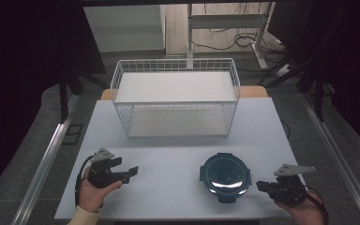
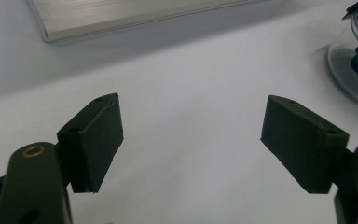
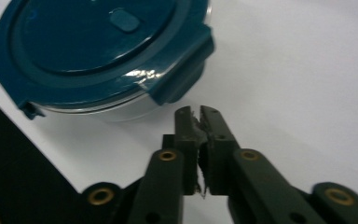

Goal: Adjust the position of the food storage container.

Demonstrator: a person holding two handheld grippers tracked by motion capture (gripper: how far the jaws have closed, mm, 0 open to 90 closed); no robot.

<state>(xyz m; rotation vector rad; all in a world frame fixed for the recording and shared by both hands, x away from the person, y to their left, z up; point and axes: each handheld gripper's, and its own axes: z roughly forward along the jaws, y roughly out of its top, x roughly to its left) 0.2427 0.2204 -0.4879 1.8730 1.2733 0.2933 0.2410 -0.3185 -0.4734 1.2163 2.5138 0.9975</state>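
Observation:
A round glass container [image 1: 225, 176] with a dark teal clip-on lid stands on the white table, right of centre near the front. My right gripper [image 1: 261, 186] lies just to its right, pointing at it. In the right gripper view the jaws [image 3: 200, 111] are shut with nothing between them, their tips a little short of one lid clip of the container [image 3: 98, 51]. My left gripper [image 1: 130, 173] rests at the front left, held in a hand and pointing right. Its jaws [image 2: 191, 100] stand open over bare table, with the container [image 2: 356, 56] far off at the right edge.
A white wire basket [image 1: 176, 96] with a flat white floor stands at the back middle of the table [image 1: 168, 197]. A pale metal strip [image 2: 121, 16] crosses the top of the left gripper view. Dark floor, cables and table legs lie beyond the table.

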